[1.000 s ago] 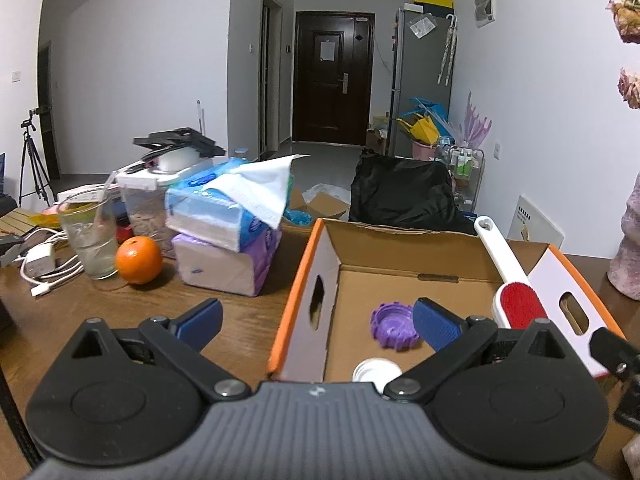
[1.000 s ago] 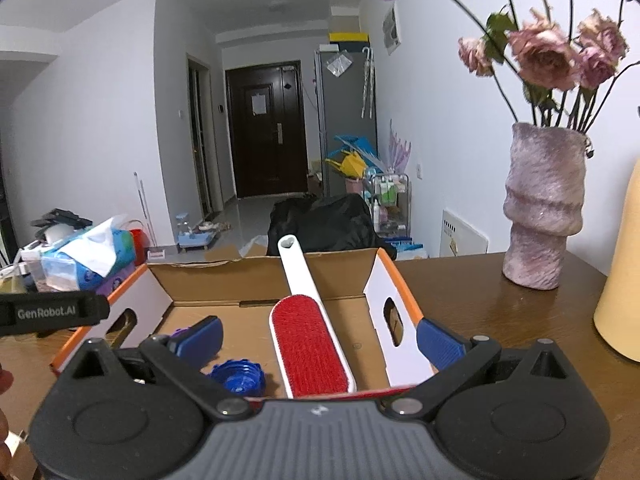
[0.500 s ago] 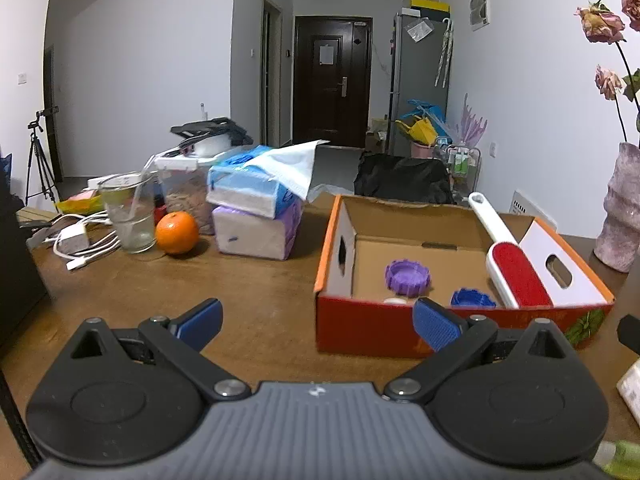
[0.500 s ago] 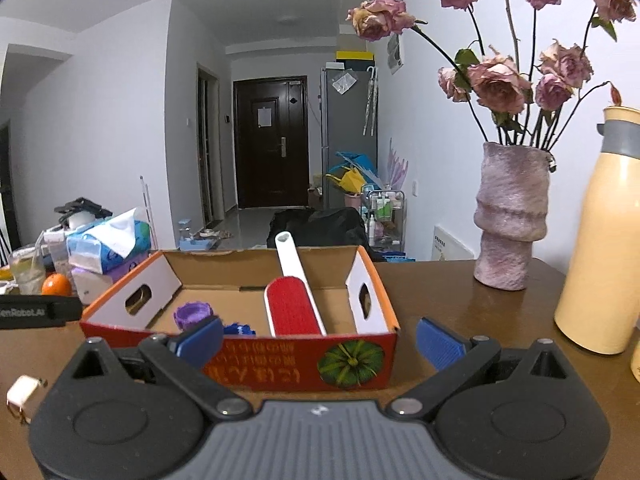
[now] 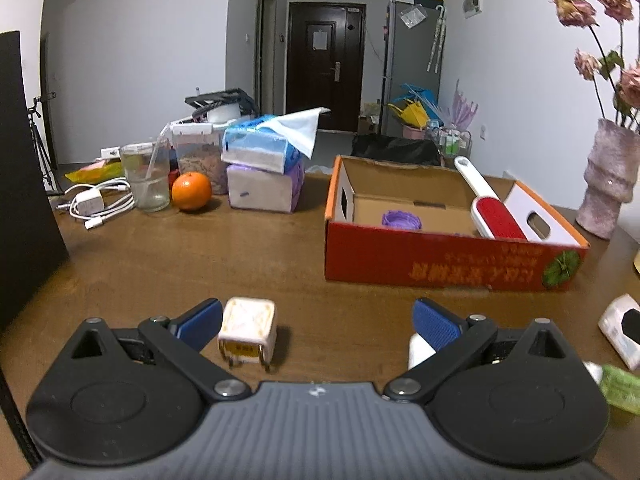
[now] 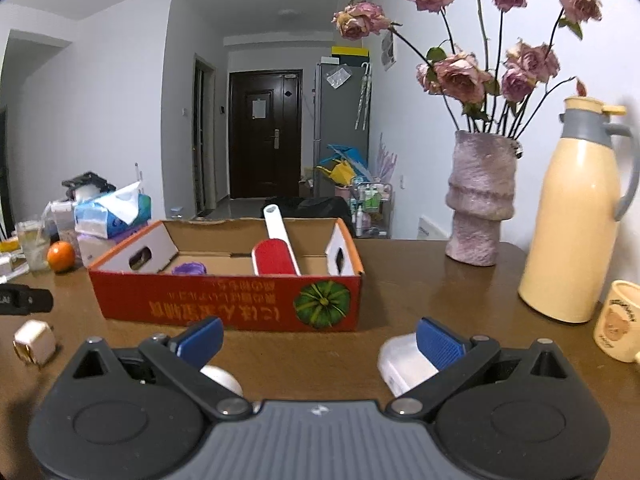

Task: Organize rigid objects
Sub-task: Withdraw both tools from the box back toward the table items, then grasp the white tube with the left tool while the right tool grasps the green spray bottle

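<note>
While both grippers hang low over the wooden table (image 5: 200, 256), their jaws stand spread, gripping nothing. Left gripper (image 5: 318, 322): a white plug adapter (image 5: 247, 330) with metal prongs lies on the table just beside its left finger. Right gripper (image 6: 320, 340): a white lidded container (image 6: 406, 364) sits partly behind its right finger, a white round object (image 6: 220, 378) behind the left. Beyond, the red cardboard box (image 6: 224, 304) holds a red-faced lint brush (image 6: 276, 254), propped on the far wall, and a purple cap (image 6: 189, 269). Vase (image 6: 478, 196) and cream thermos jug (image 6: 576, 216) stand right of the box.
</note>
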The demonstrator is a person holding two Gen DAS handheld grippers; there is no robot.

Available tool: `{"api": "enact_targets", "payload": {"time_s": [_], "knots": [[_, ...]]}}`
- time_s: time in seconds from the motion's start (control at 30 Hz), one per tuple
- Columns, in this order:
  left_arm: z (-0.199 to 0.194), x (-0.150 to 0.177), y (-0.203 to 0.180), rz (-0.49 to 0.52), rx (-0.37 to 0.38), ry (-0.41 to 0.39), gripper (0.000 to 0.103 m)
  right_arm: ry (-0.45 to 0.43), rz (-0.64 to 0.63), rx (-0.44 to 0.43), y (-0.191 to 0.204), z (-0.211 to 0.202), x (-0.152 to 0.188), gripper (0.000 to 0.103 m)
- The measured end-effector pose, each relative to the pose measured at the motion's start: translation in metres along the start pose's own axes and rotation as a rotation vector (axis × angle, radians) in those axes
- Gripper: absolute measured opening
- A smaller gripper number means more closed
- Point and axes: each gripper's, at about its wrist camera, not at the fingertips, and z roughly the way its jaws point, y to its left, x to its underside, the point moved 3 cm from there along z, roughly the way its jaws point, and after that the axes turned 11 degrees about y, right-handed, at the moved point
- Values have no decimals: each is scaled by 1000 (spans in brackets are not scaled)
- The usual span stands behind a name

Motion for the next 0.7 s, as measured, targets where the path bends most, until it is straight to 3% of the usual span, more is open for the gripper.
{"api": "enact_targets", "payload": {"time_s": [0.37, 0.5, 0.63, 0.7], "knots": [[-1, 27, -7, 33, 37, 54, 103, 110, -99, -22, -10, 5, 39, 91], [1, 30, -14, 61, 43, 61, 103, 157, -149, -66, -9, 18, 41, 88], [4, 31, -16, 63, 49, 71, 103, 227, -179, -109, -9, 37, 43, 76], [5, 31, -15, 60, 51, 76, 103, 243, -174, -136, -10, 41, 44, 77]]}}
